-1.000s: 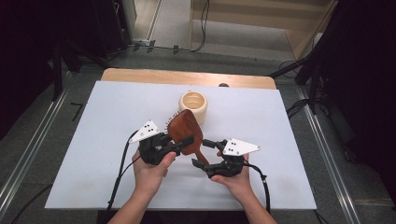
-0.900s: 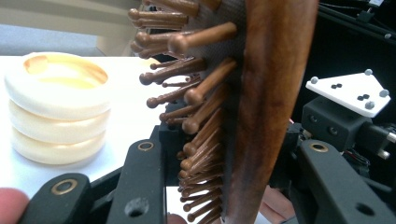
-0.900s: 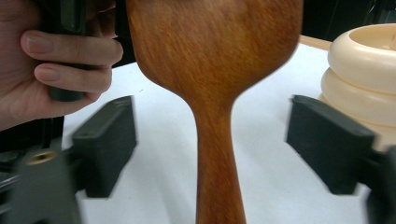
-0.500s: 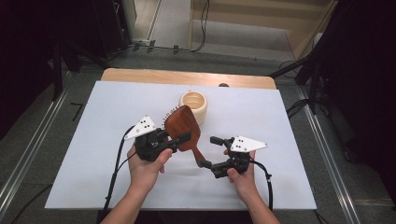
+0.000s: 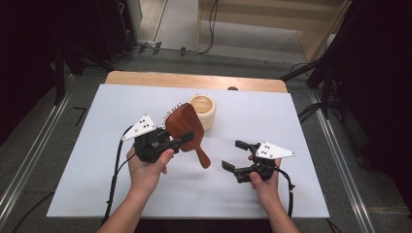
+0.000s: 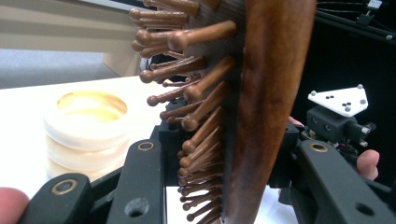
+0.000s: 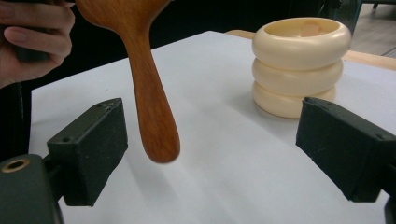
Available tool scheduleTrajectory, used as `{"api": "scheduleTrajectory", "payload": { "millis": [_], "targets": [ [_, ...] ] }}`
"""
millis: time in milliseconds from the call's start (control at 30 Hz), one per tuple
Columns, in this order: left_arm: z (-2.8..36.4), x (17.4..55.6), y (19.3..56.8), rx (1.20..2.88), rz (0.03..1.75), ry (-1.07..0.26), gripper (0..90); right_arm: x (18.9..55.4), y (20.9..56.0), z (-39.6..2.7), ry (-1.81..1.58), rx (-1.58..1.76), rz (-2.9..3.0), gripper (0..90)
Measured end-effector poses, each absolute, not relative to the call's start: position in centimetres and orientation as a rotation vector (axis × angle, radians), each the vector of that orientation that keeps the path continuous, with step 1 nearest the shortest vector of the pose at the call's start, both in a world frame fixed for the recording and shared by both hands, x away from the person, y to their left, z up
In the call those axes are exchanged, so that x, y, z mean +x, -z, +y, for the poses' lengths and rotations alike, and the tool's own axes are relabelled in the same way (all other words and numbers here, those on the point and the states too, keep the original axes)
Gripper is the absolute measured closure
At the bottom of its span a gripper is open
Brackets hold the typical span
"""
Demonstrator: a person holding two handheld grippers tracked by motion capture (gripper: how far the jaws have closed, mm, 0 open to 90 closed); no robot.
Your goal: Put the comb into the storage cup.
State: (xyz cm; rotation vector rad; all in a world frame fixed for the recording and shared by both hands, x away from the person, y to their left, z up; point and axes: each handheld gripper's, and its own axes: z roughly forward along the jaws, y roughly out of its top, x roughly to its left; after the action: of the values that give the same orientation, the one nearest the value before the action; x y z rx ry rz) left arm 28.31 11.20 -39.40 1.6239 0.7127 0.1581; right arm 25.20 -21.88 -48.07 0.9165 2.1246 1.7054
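My left gripper (image 5: 182, 139) is clamped on the head of the reddish-brown wooden paddle hairbrush (image 5: 184, 130), held clear above the white table (image 5: 73, 145) just in front of the cream ribbed ring-stack pot (image 5: 203, 110). The brush's long axis slants down toward my right gripper (image 5: 234, 155), whose jaws have just been opening and stand wide and empty, apart from the handle tip and the nearer to it. No legible brand, label or writing.
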Motion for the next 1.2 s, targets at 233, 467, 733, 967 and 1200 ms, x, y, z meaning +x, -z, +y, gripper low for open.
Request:
{"api": "scheduleTrajectory", "payload": {
  "millis": [233, 467, 733, 967, 1200],
  "targets": [
    [11.7, 28.5, 39.1, 1.621, 0.705, -0.166, 60.0, 24.7, 48.3, -22.9, -1.676, 0.931, 2.103, 7.5],
    [12.0, 28.7, 38.9, 1.626, 0.709, -0.179, 60.1, 24.3, 48.4, -24.0, -1.661, 0.946, 2.082, 7.5],
    [12.3, 29.0, 38.6, 1.622, 0.703, -0.19, 60.1, 23.3, 48.7, -25.6, -1.612, 0.974, 2.062, 7.6],
    [12.5, 29.5, 38.4, 1.618, 0.711, -0.201, 60.1, 23.0, 48.9, -26.5, -1.575, 0.994, 2.052, 0.0],
    [12.7, 29.9, 38.2, 1.61, 0.716, -0.208, 60.1, 22.5, 48.9, -27.1, -1.537, 1.026, 2.012, 0.0]
  ]
}}
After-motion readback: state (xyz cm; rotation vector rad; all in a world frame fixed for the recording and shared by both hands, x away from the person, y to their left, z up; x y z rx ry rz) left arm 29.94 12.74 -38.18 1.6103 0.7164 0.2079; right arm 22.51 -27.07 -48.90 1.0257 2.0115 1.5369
